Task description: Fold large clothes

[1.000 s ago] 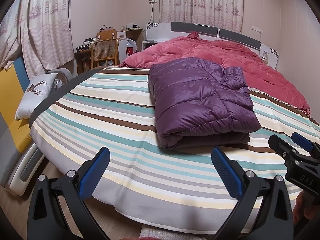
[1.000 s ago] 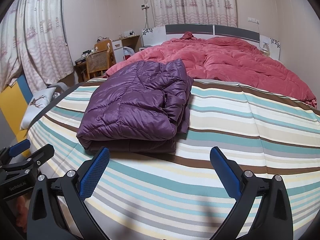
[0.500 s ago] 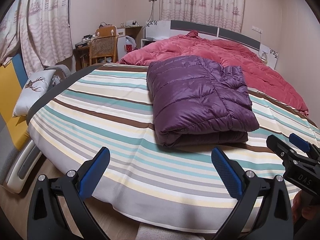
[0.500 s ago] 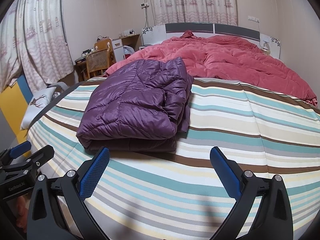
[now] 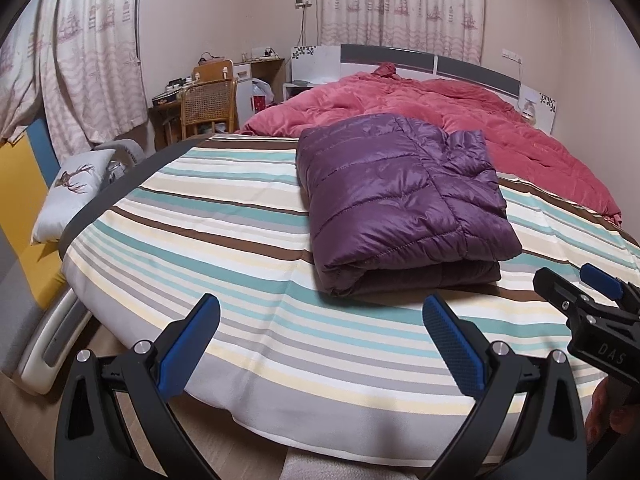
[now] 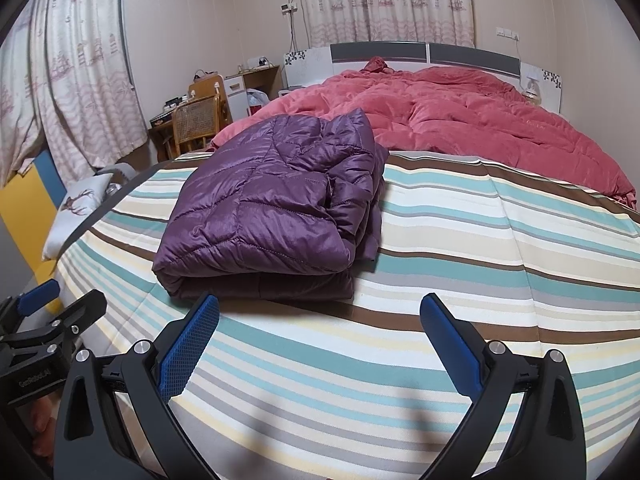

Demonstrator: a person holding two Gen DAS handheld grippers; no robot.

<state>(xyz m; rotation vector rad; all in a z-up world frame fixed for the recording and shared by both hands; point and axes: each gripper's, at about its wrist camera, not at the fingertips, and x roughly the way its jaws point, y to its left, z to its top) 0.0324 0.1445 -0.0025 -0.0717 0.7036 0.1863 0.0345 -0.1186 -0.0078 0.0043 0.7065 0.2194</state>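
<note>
A purple quilted jacket (image 5: 404,200) (image 6: 272,216) lies folded into a thick rectangle on the striped bedsheet (image 5: 224,248) (image 6: 460,264). My left gripper (image 5: 320,344) is open and empty, held above the sheet near the bed's foot edge, short of the jacket. My right gripper (image 6: 316,344) is also open and empty, just in front of the jacket's folded edge. At the right edge of the left wrist view the right gripper (image 5: 580,292) shows again, and the left gripper (image 6: 52,308) sits at the left edge of the right wrist view. Neither touches the jacket.
A rumpled red duvet (image 5: 460,120) covers the far half of the bed below the headboard (image 5: 400,56). A deer-print pillow (image 5: 72,192) and yellow-blue pad (image 5: 24,200) lie left of the bed. A wicker chair (image 5: 208,108) and desk stand in the corner. Wooden floor lies below the bed edge.
Both grippers have drawn back and risen slightly from the folded jacket, staying open. The jacket has not moved.
</note>
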